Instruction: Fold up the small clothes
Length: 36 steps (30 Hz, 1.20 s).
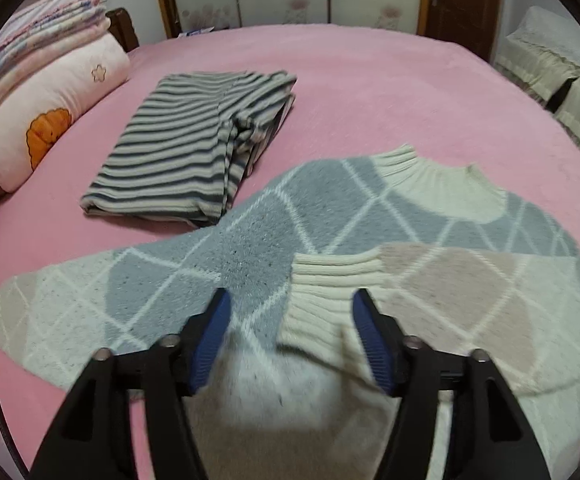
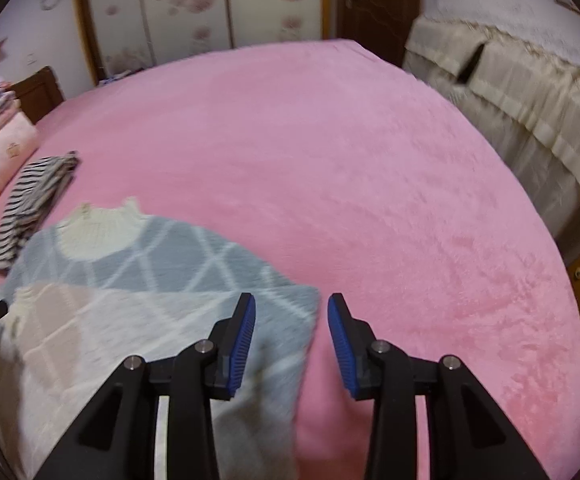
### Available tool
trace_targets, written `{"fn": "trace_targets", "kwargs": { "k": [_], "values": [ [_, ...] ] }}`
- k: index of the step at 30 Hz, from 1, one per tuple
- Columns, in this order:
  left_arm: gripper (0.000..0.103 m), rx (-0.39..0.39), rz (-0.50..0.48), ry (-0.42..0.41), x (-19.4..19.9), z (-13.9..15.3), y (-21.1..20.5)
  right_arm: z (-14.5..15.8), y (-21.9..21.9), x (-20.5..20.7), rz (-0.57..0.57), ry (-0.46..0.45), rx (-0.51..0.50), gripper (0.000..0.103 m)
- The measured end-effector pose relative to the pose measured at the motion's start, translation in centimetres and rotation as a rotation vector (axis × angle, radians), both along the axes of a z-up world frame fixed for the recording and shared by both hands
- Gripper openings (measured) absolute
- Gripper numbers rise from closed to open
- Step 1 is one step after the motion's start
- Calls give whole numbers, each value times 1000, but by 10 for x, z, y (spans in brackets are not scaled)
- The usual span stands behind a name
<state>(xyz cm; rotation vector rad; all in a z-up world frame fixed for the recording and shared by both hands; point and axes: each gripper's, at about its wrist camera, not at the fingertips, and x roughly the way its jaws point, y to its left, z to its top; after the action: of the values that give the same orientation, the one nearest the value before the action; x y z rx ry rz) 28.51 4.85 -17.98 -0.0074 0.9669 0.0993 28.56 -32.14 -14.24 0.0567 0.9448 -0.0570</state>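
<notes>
Two garments lie on my pink, plush bed (image 1: 369, 92). My left claw (image 1: 290, 304) hangs spread over the fuzzy knit sweater (image 1: 250, 248), its ribbed blue pads (image 1: 369, 332) straddling the thick cream cuff (image 1: 329, 280) of a sleeve laid across the chest. My right claw (image 2: 291, 308) is spread too, gripping nothing, above the sweater's grey shoulder edge where knit meets bed. Grey, beige and cream diamonds with thin white lines pattern the sweater; its ribbed collar (image 1: 441, 180) points away from me. Beyond it sits a folded, fine-ribbed striped garment (image 1: 194, 144), rectangular, touching the sweater's edge. Soft pillows (image 1: 50, 108) are stacked just beside it.
</notes>
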Motion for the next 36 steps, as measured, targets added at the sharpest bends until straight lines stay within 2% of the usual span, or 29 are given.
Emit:
{"fn": "trace_targets", "kwargs": {
  "k": [7, 12, 15, 21, 26, 30, 36],
  "values": [
    [84, -53, -48, -60, -42, 52, -14, 38, 45, -51, 71, -22, 70, 40],
    [86, -109, -83, -92, -77, 87, -23, 59, 68, -83, 115, -31, 90, 40],
    [93, -122, -93, -108, -97, 101, -27, 68, 80, -100, 127, -38, 99, 40],
    [95, -126, -102, -131, -137, 111, -27, 70, 94, -127, 125, -37, 122, 41],
    [97, -117, -92, -105, -154, 109, -15, 63, 116, -138, 158, -1, 105, 41],
    [97, -110, -51, -113, -161, 115, 9, 67, 140, -145, 197, -7, 109, 41],
    [99, -121, 54, -199, -171, 131, 61, 76, 188, -150, 288, -25, 96, 42]
  ]
}}
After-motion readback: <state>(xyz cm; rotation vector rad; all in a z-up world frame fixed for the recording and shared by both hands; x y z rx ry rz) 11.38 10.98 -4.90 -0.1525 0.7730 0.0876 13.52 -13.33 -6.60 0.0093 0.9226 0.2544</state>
